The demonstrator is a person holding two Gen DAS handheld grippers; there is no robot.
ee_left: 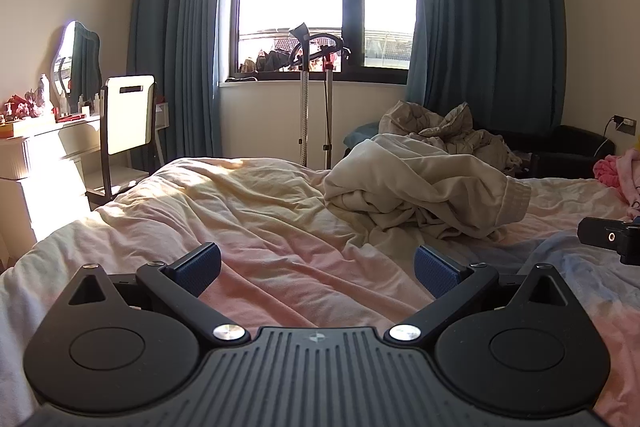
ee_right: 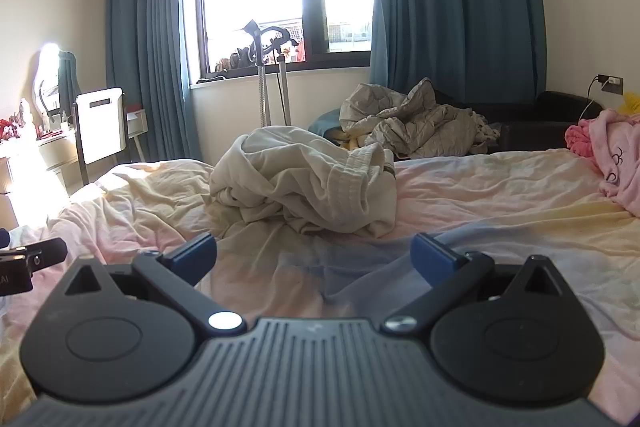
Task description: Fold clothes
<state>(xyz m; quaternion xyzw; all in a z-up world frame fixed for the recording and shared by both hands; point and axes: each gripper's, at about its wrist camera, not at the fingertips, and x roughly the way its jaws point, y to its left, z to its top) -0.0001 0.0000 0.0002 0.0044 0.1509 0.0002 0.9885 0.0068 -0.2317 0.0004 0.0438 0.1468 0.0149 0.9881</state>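
The cream garment lies in a crumpled heap on the bed, ahead of the right gripper and ahead and to the right of the left gripper. Both grippers hover low over the sheet with fingers spread wide, holding nothing. I judge folding it well means pinching the ribbed band or another clear edge, one gripper at each end, then spreading the cloth flat before any crease.

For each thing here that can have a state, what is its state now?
Left gripper: open, holding nothing.
Right gripper: open, holding nothing.
Cream garment: crumpled in a heap on the bed, not folded.
Pink garment: bunched at the bed's edge.
Bed sheet: wrinkled.
Curtains: drawn apart.
Grey quilt: rumpled behind the bed.
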